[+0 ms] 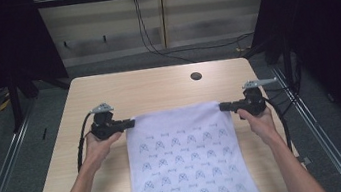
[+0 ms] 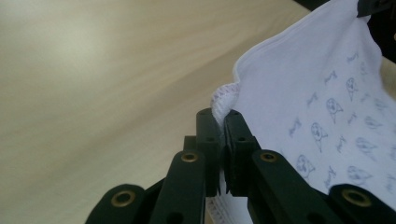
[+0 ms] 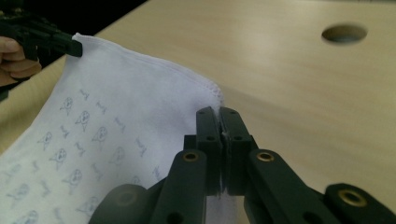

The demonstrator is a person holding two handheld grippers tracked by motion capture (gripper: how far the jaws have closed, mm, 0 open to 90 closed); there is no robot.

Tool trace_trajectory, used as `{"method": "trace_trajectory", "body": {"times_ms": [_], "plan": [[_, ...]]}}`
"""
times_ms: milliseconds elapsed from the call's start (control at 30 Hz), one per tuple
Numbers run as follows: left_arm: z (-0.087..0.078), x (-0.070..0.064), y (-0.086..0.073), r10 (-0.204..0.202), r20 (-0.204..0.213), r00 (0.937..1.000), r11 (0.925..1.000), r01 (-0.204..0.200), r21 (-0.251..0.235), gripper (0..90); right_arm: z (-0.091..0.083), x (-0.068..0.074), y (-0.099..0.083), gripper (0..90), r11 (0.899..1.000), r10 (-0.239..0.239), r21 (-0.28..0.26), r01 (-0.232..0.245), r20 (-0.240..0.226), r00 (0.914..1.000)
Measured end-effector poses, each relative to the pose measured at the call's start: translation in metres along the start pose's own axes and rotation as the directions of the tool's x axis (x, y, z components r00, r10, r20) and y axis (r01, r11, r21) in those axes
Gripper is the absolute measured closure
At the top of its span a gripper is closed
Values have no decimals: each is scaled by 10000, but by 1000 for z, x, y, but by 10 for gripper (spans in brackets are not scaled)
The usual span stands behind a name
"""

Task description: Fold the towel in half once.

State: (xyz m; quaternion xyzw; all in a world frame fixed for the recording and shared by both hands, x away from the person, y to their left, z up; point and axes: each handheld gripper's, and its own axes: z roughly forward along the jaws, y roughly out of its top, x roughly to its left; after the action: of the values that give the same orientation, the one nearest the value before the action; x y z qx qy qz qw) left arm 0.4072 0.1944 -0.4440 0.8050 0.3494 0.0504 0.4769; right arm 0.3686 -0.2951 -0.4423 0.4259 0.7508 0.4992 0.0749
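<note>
Both pairs of jaws are clenched on the far corners of a white cloth [image 1: 187, 159]: the left gripper [image 1: 129, 124] pinches the left corner, the right gripper [image 1: 224, 106] the right; the cloth is printed with small grey figures in rows; its far edge is stretched taut between them above the table [image 1: 157, 85]; its long axis runs from that edge toward the person, draping over the table's near edge.

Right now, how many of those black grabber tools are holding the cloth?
2. The left gripper pinches the cloth's far left corner; the right gripper pinches its far right corner.
</note>
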Motion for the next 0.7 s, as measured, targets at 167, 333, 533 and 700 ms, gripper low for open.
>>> {"method": "trace_trajectory", "body": {"times_ms": [167, 333, 533, 700], "plan": [[-20, 4, 48, 99, -509, 9987, 9933, -157, -1141, 870, -12, 6, 55, 882, 9961, -445, -750, 466, 294, 9986], [-33, 2, 92, 243, -920, 9955, 9794, -422, -1975, 871, -25, 9, 99, 883, 9879, -640, -1361, 748, 823, 9946], [-36, -17, 100, 748, -536, 9958, 9718, -848, -2199, 870, -40, 15, 110, 883, 9782, -742, -1884, 868, 733, 9945], [-35, -32, 57, 792, 390, 9961, 9866, -727, -1460, 870, -55, 25, 71, 883, 9785, -1050, -1780, 1041, 41, 9945]]}}
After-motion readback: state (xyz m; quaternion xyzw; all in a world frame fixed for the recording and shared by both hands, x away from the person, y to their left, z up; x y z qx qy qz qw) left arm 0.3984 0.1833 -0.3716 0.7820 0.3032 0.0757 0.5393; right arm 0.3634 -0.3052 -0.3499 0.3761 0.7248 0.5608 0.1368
